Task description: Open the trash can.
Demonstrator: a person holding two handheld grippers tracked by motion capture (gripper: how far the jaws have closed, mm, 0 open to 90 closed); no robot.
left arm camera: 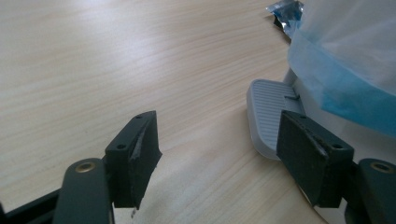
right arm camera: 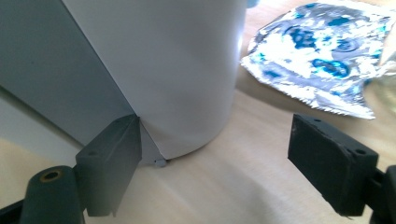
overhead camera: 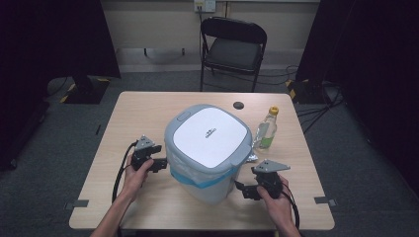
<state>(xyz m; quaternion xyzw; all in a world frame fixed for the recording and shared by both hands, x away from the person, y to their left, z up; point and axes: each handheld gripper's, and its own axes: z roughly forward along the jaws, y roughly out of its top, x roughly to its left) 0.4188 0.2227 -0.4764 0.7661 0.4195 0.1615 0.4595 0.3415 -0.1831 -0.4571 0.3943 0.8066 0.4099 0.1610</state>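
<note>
Bin (overhead camera: 210, 148) between 2 open grippers, left (overhead camera: 159, 164) and right (overhead camera: 242, 188); bottle (overhead camera: 267, 129), foil wrapper (right arm camera: 322, 60) beside.

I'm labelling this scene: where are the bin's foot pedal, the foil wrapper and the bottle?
foot pedal (left arm camera: 267, 112), left gripper view, ribbed grey top face.
foil wrapper (right arm camera: 322, 60), right gripper view, crinkled middle.
bottle (overhead camera: 267, 131), high view, clear body below the yellow cap.

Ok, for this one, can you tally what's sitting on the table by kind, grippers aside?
Pedal bin, lid shut, blue liner at its rim: 1
Clear bottle with a yellow cap: 1
Crumpled foil wrapper, silver and blue: 1
Total: 3 things on the table
</note>
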